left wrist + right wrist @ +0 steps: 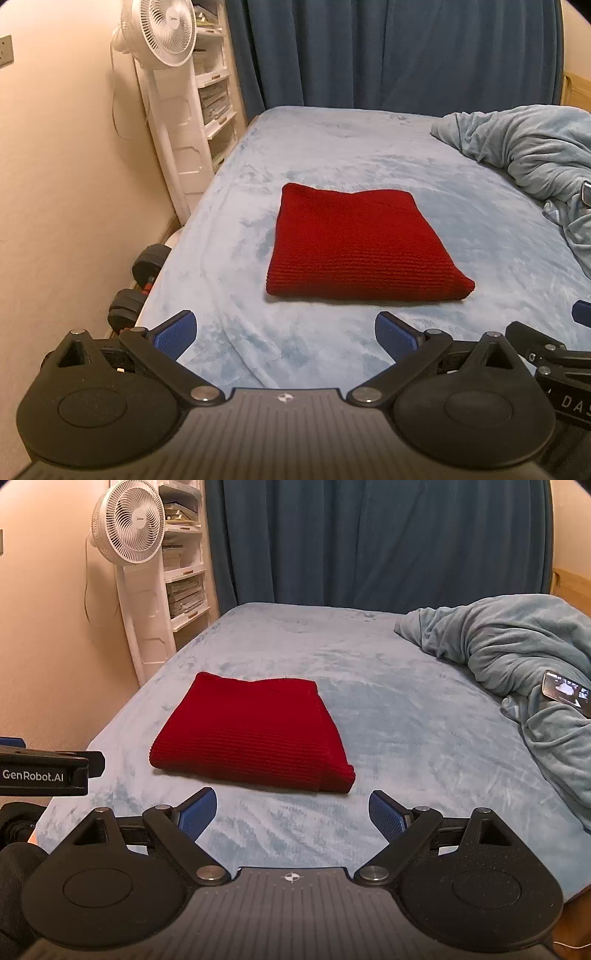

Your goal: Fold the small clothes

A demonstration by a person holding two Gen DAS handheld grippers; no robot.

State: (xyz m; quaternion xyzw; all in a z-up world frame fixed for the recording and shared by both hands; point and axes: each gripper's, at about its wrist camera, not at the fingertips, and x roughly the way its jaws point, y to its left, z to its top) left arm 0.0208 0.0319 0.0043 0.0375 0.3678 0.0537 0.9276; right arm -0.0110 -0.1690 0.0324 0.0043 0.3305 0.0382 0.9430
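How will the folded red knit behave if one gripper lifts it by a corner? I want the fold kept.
The red knit garment looks soft and ribbed, so it would likely droop and unfold. Its stacked layers may slide apart. On the plush bed cover, pushing probably bunches it.

The bed [332, 155] is covered in a pale blue fleecy sheet. A folded red knit garment [358, 247] lies flat near its middle. A rumpled grey-blue blanket [517, 642] is heaped along the right side, with a phone [567, 692] resting on it.
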